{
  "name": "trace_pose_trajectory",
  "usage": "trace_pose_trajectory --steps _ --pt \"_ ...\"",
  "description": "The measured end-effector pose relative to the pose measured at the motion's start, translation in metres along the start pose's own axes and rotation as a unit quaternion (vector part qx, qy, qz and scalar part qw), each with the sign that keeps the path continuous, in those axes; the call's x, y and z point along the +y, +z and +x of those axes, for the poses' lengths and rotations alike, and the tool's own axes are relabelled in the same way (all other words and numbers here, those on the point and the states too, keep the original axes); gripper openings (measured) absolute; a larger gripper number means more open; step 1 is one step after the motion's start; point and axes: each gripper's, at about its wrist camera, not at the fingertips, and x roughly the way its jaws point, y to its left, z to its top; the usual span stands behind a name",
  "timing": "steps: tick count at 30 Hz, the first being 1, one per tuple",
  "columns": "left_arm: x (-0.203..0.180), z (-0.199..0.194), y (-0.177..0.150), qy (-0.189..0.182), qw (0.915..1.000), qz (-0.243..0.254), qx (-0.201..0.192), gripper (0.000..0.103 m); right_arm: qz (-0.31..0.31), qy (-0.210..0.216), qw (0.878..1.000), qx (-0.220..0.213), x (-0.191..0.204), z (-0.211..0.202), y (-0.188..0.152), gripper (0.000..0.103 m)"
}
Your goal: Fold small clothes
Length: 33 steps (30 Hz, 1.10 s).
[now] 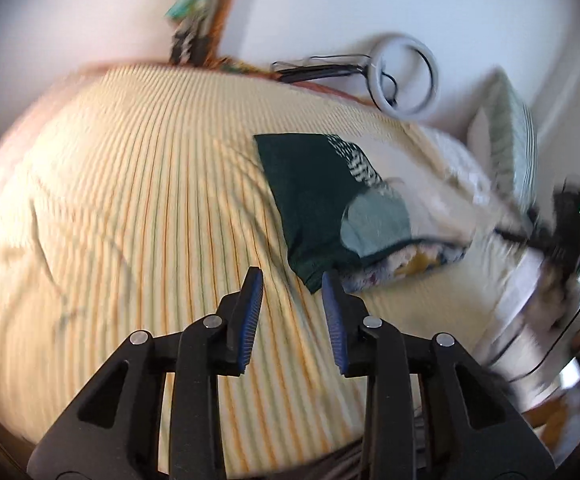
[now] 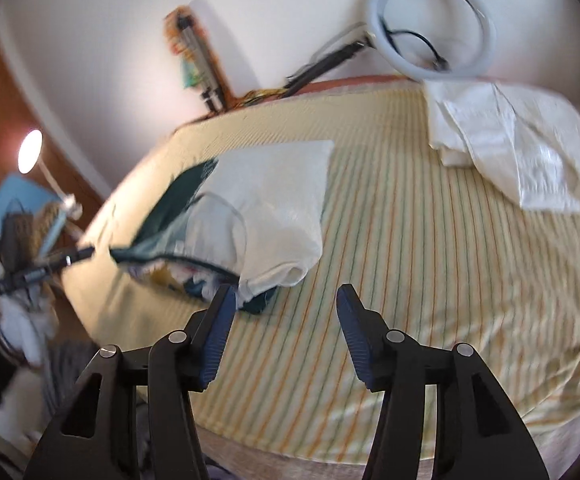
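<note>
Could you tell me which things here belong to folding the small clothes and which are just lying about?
For the job:
- stack of clothes
- white cloth
- striped bedsheet as work surface
- left gripper, open
- right gripper, open

Lying about:
- ring light
- lamp
- pillow

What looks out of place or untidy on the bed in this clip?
The stack of clothes sits askew: a dark green garment and a cream one overlap unevenly, with a floral piece poking out underneath. A white cloth lies crumpled near the ring light.
</note>
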Motion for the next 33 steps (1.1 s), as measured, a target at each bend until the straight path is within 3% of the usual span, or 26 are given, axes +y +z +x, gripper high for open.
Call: trace_pose_trajectory --steps 5,9,11,12,13,14,15,17,20,23,27,29,31,33 --pt "0.016 0.029 0.006 -0.071 0.9900 -0.116 0.039 0.037 0.125 0.041 0.991 0.004 -0.031 0.021 0.002 0.053" --pt "0.021 0.051 0.003 -0.091 0.9783 -0.178 0.056 0.037 0.178 0.072 0.981 0.004 -0.041 0.034 -0.001 0.053" --pt "0.024 0.061 0.000 -0.110 0.9699 -0.208 0.063 0.037 0.193 0.089 0.977 0.006 -0.041 0.043 -0.004 0.047" --pt "0.023 0.064 -0.001 -0.118 0.9674 -0.215 0.064 0.027 0.200 0.097 0.975 0.006 -0.042 0.046 -0.004 0.036" --pt "0.020 0.066 -0.002 -0.113 0.9684 -0.213 0.064 0.019 0.208 0.112 0.972 0.009 -0.042 0.050 -0.005 0.028" --pt "0.018 0.066 -0.002 -0.105 0.9704 -0.208 0.063 0.008 0.210 0.121 0.970 0.014 -0.040 0.053 -0.006 0.008" --pt "0.016 0.065 -0.002 -0.099 0.9722 -0.204 0.061 0.006 0.206 0.121 0.971 0.019 -0.036 0.054 -0.007 0.005" --pt "0.012 0.058 0.000 -0.091 0.9756 -0.192 0.054 0.004 0.184 0.104 0.977 0.017 -0.026 0.049 -0.007 0.003" --pt "0.007 0.041 0.005 -0.086 0.9811 -0.168 0.040 0.004 0.182 0.116 0.976 0.004 -0.018 0.034 -0.007 0.002" --pt "0.002 0.032 0.007 -0.070 0.9874 -0.137 0.036 0.003 0.161 0.101 0.982 -0.004 -0.010 0.021 -0.009 0.002" --pt "-0.001 0.041 0.002 -0.046 0.9924 -0.099 0.057 0.004 0.118 0.029 0.992 0.025 -0.002 0.029 -0.015 0.006" --pt "0.002 0.046 -0.001 -0.041 0.9922 -0.095 0.070 0.004 0.114 0.026 0.992 0.047 -0.003 0.035 -0.017 0.006" --pt "0.003 0.043 -0.002 -0.025 0.9941 -0.081 0.069 0.011 0.087 0.002 0.995 0.049 0.000 0.029 -0.014 0.008" --pt "0.003 0.034 -0.001 -0.006 0.9962 -0.061 0.061 0.031 0.046 -0.039 0.998 0.031 0.010 0.016 -0.007 0.012"
